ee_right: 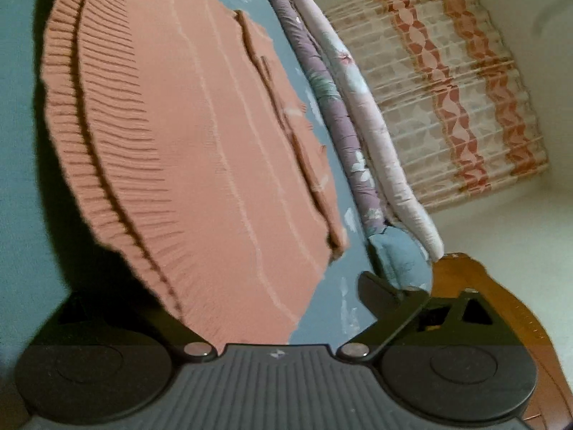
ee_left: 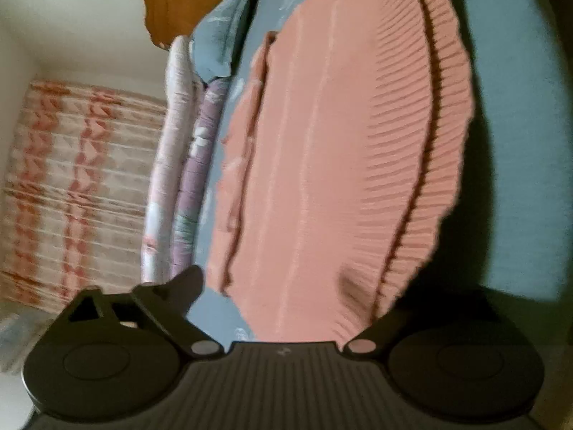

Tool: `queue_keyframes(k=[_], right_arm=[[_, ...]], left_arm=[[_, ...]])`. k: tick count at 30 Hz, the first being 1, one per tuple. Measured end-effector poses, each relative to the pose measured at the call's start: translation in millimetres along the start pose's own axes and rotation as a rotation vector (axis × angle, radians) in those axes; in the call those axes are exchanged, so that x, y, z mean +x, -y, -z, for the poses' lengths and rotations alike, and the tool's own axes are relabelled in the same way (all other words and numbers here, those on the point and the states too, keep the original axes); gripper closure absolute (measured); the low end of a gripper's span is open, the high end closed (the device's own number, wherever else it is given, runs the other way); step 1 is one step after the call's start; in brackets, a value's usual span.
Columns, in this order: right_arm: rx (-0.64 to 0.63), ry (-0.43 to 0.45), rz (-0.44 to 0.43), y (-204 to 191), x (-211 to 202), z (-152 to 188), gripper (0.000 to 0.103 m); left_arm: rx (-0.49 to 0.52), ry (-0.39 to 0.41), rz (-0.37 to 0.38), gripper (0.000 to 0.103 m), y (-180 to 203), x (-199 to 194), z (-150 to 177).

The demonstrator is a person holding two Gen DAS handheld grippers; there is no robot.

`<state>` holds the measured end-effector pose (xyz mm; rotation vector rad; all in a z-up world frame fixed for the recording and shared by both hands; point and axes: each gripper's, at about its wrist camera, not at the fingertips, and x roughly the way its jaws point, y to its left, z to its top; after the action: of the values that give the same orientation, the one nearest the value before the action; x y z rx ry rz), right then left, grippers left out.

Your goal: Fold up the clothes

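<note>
A salmon-pink knitted sweater (ee_left: 322,150) lies spread flat on a blue-grey bedsheet (ee_left: 519,125), its ribbed hem (ee_left: 429,165) nearest me. Both views are rolled sideways. In the left wrist view my left gripper (ee_left: 286,286) stands wide at the hem's corner: one finger (ee_left: 189,283) shows over the sheet, and the other is hidden under the knit. In the right wrist view the sweater (ee_right: 200,136) fills the middle. My right gripper (ee_right: 272,294) straddles the opposite hem corner (ee_right: 161,251), with one finger (ee_right: 376,290) in sight and the other covered by fabric. No pad visibly presses.
Rolled purple and pale floral quilts (ee_left: 186,165) run along the far side of the bed, with a blue pillow (ee_left: 218,46) and a brown wooden headboard (ee_right: 483,286) at one end. Behind hangs a red-and-white patterned curtain (ee_right: 447,89) on a white wall.
</note>
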<state>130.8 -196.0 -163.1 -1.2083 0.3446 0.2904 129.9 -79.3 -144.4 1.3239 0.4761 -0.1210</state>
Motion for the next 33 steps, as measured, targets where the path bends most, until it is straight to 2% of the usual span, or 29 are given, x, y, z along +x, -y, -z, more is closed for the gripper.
queue_keyframes(k=[2,4,6,7,8,9,10,11,12,14,16,19,23,26,31,33], right_arm=[[-0.005,-0.001,-0.022,-4,-3,0,0.024],[-0.002,-0.006,-0.037,-5,-4,-1,0.026],[0.001,-0.011,-0.053,-6,-4,-1,0.032],[0.006,-0.012,-0.060,-7,-5,-1,0.036],[0.007,-0.011,-0.064,-10,-6,-1,0.044],[0.000,-0.012,-0.068,-16,-8,-2,0.058],[-0.010,-0.014,-0.071,-22,-10,-2,0.067],[-0.038,-0.016,-0.065,-33,-12,-3,0.091],[-0.071,-0.019,-0.056,-44,-14,-4,0.090],[-0.056,-0.038,-0.044,-47,-15,-6,0.091],[-0.022,-0.035,-0.073,-40,-15,-5,0.091],[-0.044,-0.035,-0.076,-39,-17,-6,0.092],[-0.028,-0.033,-0.142,-25,-18,-6,0.092],[-0.066,-0.032,-0.196,-15,-19,-6,0.092],[-0.140,-0.033,-0.270,7,-20,-14,0.092],[-0.130,-0.037,-0.301,25,-14,-21,0.092]], left_arm=[[-0.015,-0.001,0.035,0.028,-1,2,1],[-0.027,-0.001,0.054,0.034,0,3,1],[-0.038,-0.007,0.067,0.047,4,0,0],[-0.041,-0.007,0.071,0.059,8,-2,0],[-0.044,-0.007,0.074,0.071,12,-3,0],[-0.047,-0.007,0.078,0.079,17,-5,1],[-0.050,-0.007,0.083,0.100,24,-6,1],[-0.052,-0.007,0.070,0.103,32,-7,1],[-0.061,-0.008,0.040,0.103,38,-8,1],[-0.106,-0.013,0.062,0.102,32,-8,3],[-0.097,-0.011,0.071,0.101,30,-9,4],[-0.086,-0.008,0.086,0.100,27,-11,5],[-0.087,0.000,0.136,0.099,14,-10,7],[-0.056,0.011,0.173,0.099,4,-10,8],[-0.053,0.011,0.244,0.098,-30,-4,4],[-0.069,0.005,0.274,0.098,-47,1,1]])
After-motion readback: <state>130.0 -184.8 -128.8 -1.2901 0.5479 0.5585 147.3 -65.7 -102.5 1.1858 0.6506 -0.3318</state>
